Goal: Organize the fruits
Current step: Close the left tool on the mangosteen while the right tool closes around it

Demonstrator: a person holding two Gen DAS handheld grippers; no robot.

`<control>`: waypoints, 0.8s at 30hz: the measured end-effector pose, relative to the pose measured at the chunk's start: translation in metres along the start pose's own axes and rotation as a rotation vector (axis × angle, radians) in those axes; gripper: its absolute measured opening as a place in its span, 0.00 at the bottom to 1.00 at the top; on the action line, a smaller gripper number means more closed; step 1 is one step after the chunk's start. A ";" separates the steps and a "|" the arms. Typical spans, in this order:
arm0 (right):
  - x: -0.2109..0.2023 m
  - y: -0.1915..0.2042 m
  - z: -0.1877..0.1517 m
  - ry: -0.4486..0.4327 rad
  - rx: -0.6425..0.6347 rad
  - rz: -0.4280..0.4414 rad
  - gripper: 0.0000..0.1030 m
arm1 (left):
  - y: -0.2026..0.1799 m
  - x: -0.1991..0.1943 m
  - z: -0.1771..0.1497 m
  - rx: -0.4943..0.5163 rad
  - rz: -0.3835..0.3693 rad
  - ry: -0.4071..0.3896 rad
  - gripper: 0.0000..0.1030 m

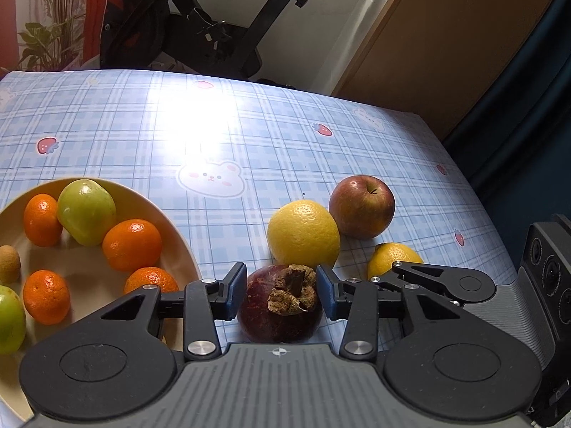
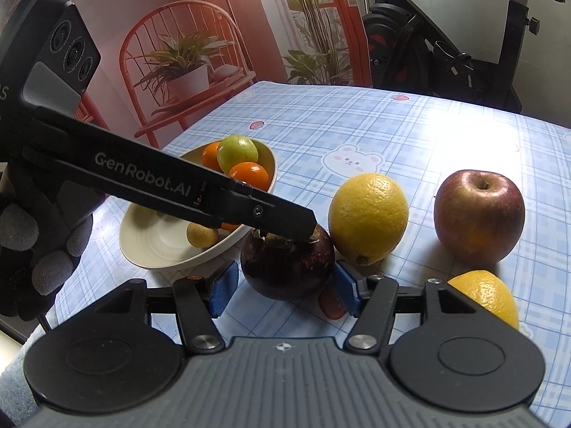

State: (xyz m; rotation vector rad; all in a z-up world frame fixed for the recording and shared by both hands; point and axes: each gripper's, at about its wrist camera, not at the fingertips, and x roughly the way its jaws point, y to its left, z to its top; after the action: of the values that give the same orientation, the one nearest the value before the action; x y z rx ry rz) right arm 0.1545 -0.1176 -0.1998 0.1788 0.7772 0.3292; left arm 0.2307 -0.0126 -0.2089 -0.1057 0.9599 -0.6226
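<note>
A dark purple mangosteen with a dry brown calyx sits on the checked tablecloth. My left gripper is shut on it, a blue pad against each flank. In the right wrist view that gripper reaches in from the left over the top of the mangosteen. My right gripper is open, its pads on either side of the fruit without pressing. A cream bowl to the left holds tangerines, green fruits and a kiwi.
A large lemon, a red apple and a small lemon lie just beyond and right of the mangosteen. A gloved hand holds the left gripper. An exercise bike stands behind the table.
</note>
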 end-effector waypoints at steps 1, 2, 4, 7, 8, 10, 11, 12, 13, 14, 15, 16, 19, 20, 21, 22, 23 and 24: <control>0.001 0.000 0.000 0.000 -0.004 -0.004 0.60 | 0.001 0.000 0.000 -0.001 -0.001 -0.002 0.44; 0.003 0.001 0.000 0.001 -0.008 -0.008 0.60 | 0.002 0.001 0.000 -0.006 -0.004 -0.003 0.44; 0.005 0.001 0.000 0.007 -0.012 -0.013 0.61 | 0.004 0.002 0.001 -0.019 -0.013 -0.001 0.44; 0.008 0.002 0.000 0.010 -0.021 -0.018 0.62 | 0.005 0.002 0.000 -0.023 -0.016 -0.002 0.44; 0.008 0.002 -0.001 0.008 -0.016 -0.016 0.62 | 0.005 0.002 0.000 -0.021 -0.014 -0.002 0.44; 0.009 0.001 -0.001 0.005 -0.009 -0.013 0.62 | 0.005 0.001 0.000 -0.022 -0.011 -0.004 0.44; 0.008 0.001 -0.001 0.002 -0.008 -0.011 0.62 | 0.005 0.001 0.000 -0.025 -0.011 -0.006 0.44; 0.008 0.001 -0.001 -0.001 -0.009 -0.011 0.61 | 0.005 0.001 0.000 -0.027 -0.011 -0.007 0.43; 0.007 0.001 -0.001 -0.002 -0.010 -0.011 0.61 | 0.005 0.000 -0.001 -0.028 -0.013 -0.008 0.42; 0.007 0.001 -0.001 -0.002 -0.010 -0.011 0.61 | 0.004 -0.001 -0.001 -0.027 -0.017 -0.008 0.41; 0.007 0.001 -0.001 -0.002 -0.009 -0.010 0.61 | 0.003 -0.002 -0.001 -0.020 -0.013 -0.008 0.40; 0.005 0.000 -0.002 -0.004 -0.007 -0.005 0.61 | 0.001 -0.002 -0.001 -0.009 -0.009 -0.011 0.39; 0.001 -0.001 -0.002 -0.011 -0.010 -0.001 0.61 | -0.001 -0.004 -0.001 0.006 -0.014 -0.013 0.37; 0.000 -0.001 -0.002 -0.012 -0.012 -0.002 0.61 | -0.001 -0.005 -0.001 0.006 -0.017 -0.014 0.37; -0.001 -0.001 -0.002 -0.013 -0.012 -0.003 0.61 | -0.001 -0.006 0.000 0.006 -0.019 -0.016 0.37; -0.001 -0.001 -0.001 -0.015 -0.012 -0.002 0.61 | -0.001 -0.007 0.000 0.007 -0.019 -0.019 0.37; -0.003 0.000 -0.001 -0.017 -0.013 -0.003 0.61 | -0.002 -0.008 0.000 0.010 -0.019 -0.022 0.37; -0.004 0.001 0.000 -0.019 -0.016 -0.003 0.61 | -0.003 -0.009 0.000 0.012 -0.019 -0.026 0.37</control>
State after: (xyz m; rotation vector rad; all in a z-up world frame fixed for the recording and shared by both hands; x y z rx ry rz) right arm 0.1515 -0.1185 -0.1972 0.1650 0.7555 0.3301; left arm 0.2259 -0.0098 -0.2011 -0.1121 0.9306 -0.6433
